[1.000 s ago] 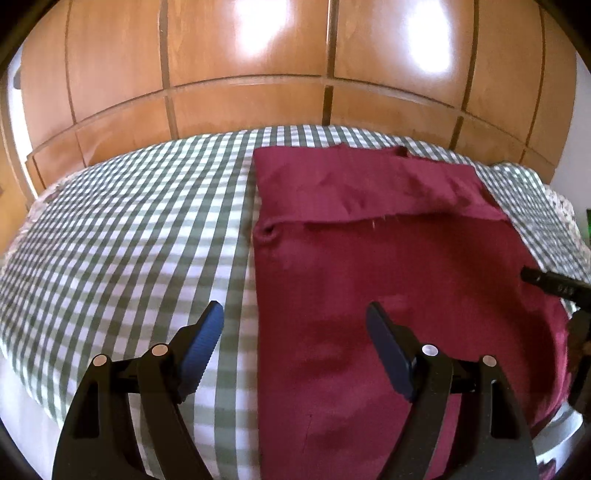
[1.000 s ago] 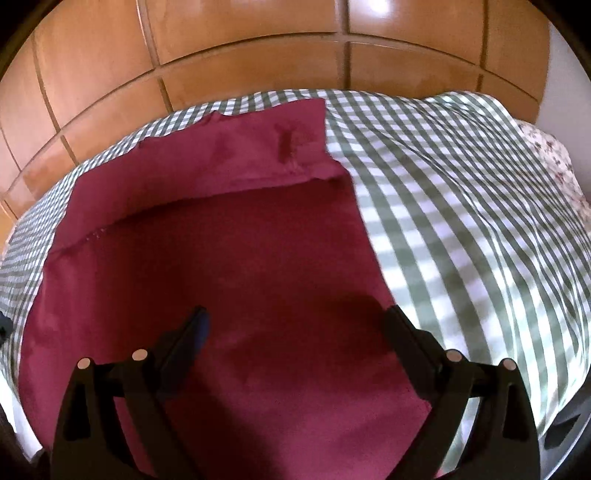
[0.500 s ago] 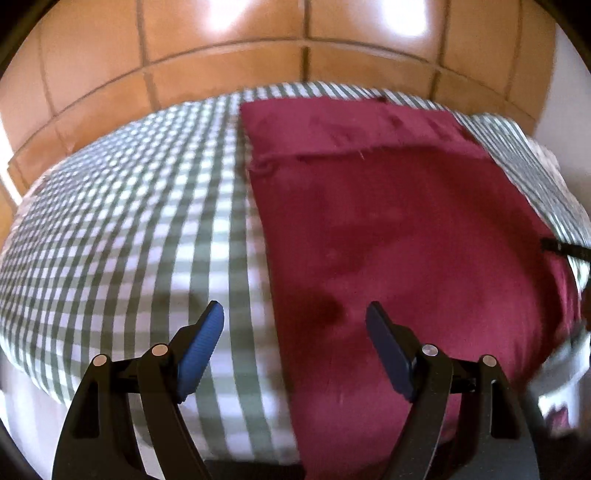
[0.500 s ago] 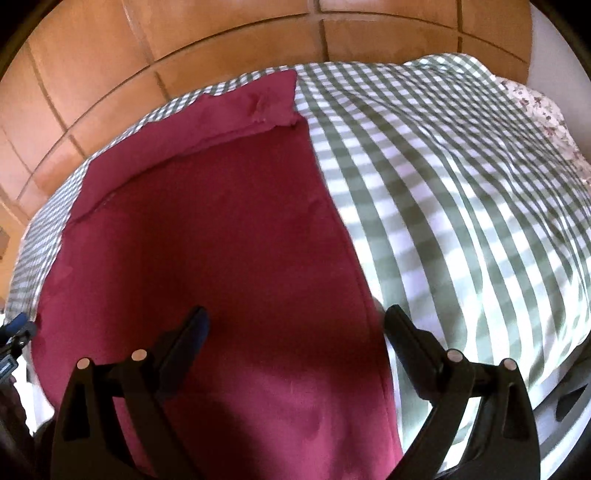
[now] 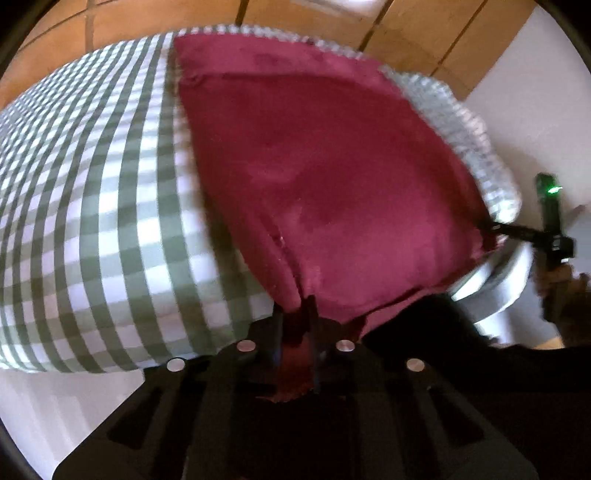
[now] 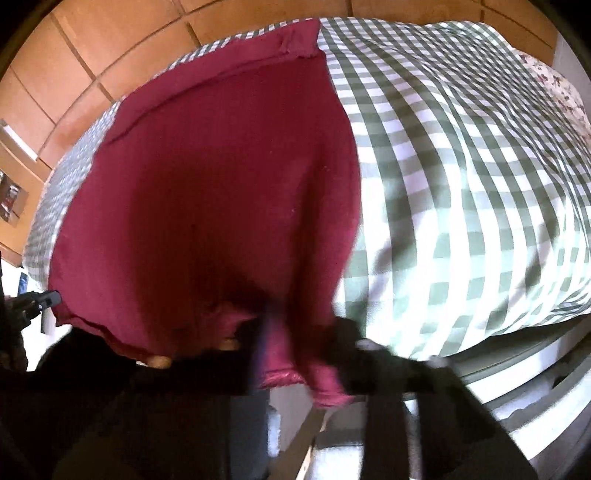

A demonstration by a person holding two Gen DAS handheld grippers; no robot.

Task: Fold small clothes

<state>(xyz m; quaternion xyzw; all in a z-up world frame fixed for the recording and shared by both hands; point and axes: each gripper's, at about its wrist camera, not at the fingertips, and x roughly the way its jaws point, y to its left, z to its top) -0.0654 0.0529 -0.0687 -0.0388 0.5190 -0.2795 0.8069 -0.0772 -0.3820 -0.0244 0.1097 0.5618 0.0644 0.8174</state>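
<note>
A dark red garment (image 5: 325, 177) lies flat on the green-and-white checked bed cover (image 5: 92, 206), its far end folded over. My left gripper (image 5: 295, 325) is shut on the garment's near left corner at the bed's front edge. My right gripper (image 6: 295, 332) is shut on the garment's near right corner (image 6: 288, 369), which bunches between the fingers; this view is blurred. The garment (image 6: 207, 192) fills the left half of the right wrist view. The right gripper also shows at the right edge of the left wrist view (image 5: 517, 232).
Wooden panelled wardrobe doors (image 5: 110, 22) stand behind the bed. The checked cover (image 6: 461, 177) spreads to the right, with a floral fabric (image 6: 565, 92) at the far right. The white bed frame edge (image 6: 517, 387) runs below the cover.
Both grippers dropped to the near edge of the bed and closed on the garment's near corners. They were open above the garment before.
</note>
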